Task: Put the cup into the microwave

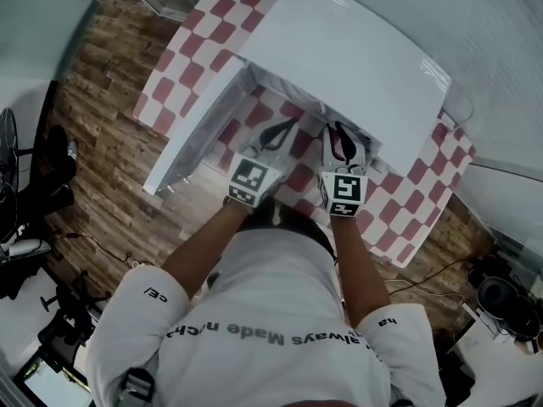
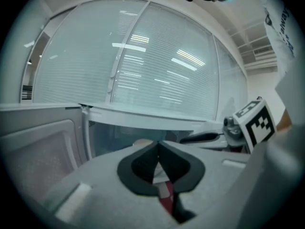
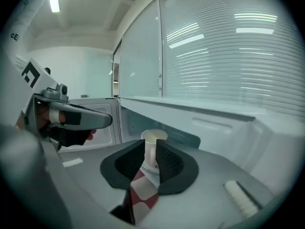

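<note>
Cream cup (image 3: 152, 150) pinched between the right gripper (image 3: 151, 144) jaws, at the white microwave (image 1: 356, 58) mouth, apparently not yet inside | door (image 1: 197, 134) already open | left gripper (image 2: 158, 146) jaws together, empty | remaining: set cup inside, release

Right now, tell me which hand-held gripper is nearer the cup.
Right. The right hand-held gripper has the cup between its jaw tips; the left hand-held gripper sits alongside, off to the cup's left, jaws together.
</note>
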A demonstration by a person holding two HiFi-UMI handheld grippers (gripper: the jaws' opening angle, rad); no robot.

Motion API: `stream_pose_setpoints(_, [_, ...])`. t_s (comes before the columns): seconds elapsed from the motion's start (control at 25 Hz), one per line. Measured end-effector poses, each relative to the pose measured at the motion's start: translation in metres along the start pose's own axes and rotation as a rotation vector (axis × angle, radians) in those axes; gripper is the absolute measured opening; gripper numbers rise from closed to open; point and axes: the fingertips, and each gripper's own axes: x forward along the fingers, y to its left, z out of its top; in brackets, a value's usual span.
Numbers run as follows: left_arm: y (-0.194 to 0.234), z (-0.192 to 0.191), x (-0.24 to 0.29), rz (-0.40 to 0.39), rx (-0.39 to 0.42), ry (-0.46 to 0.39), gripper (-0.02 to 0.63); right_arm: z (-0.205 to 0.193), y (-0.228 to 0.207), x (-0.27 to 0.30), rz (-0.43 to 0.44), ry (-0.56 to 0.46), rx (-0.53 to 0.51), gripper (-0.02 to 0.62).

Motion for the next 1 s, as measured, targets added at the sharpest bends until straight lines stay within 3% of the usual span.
stream_pose_setpoints(1.0, [-0.041,0.137,-0.087,-0.016,0.009,-0.148,0.003,0.155,0.023,-0.139,0.128,-0.169,-0.037,0.048])
